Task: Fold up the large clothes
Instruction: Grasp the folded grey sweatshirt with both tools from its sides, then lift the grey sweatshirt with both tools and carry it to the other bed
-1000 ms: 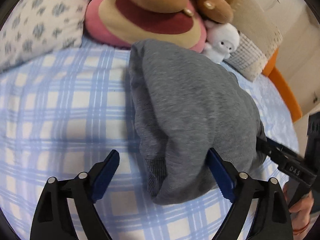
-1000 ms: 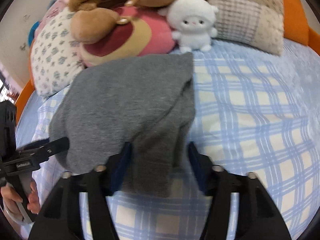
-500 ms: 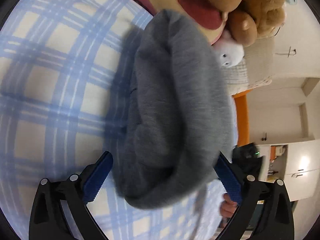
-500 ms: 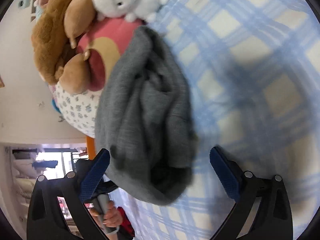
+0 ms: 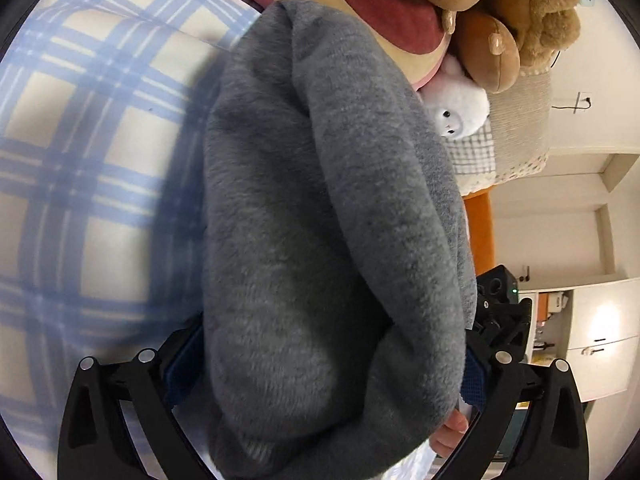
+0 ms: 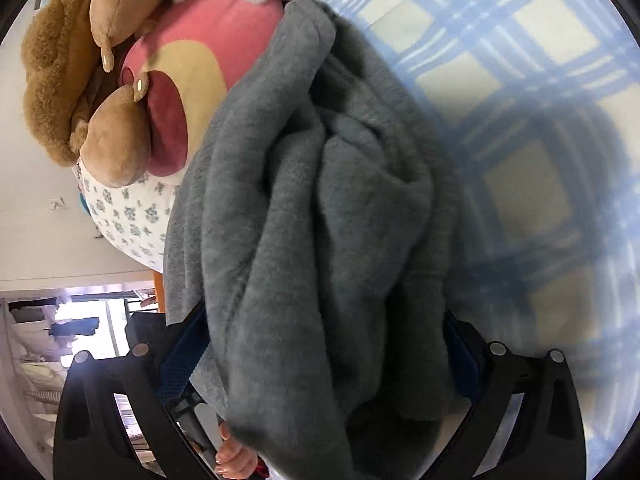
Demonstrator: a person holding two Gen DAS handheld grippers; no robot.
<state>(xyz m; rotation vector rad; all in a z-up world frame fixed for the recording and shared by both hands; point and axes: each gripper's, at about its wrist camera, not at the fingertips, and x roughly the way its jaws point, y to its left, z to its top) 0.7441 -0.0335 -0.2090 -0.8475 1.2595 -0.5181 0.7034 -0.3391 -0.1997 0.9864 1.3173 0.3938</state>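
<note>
A folded grey fleece garment [image 5: 320,240] fills the middle of the left wrist view, lifted off the blue plaid bedsheet [image 5: 88,160]. It bulges between the wide-spread fingers of my left gripper [image 5: 324,364], which is open around the bundle. In the right wrist view the same grey garment [image 6: 320,240] hangs in thick folds between the wide-spread fingers of my right gripper [image 6: 320,360], also open. Both views are rolled sideways. The garment's far end touches the plush toys.
A pink and brown plush toy [image 5: 380,4] and a small white plush [image 5: 460,108] lie at the head of the bed. A floral pillow [image 6: 128,208] and an orange bed frame [image 5: 478,232] border it. White cabinets [image 5: 592,340] stand beyond.
Both grippers have rolled sideways and lifted the grey bundle off the sheet. The bundle now sits deeper between the spread fingers and fills more of each view.
</note>
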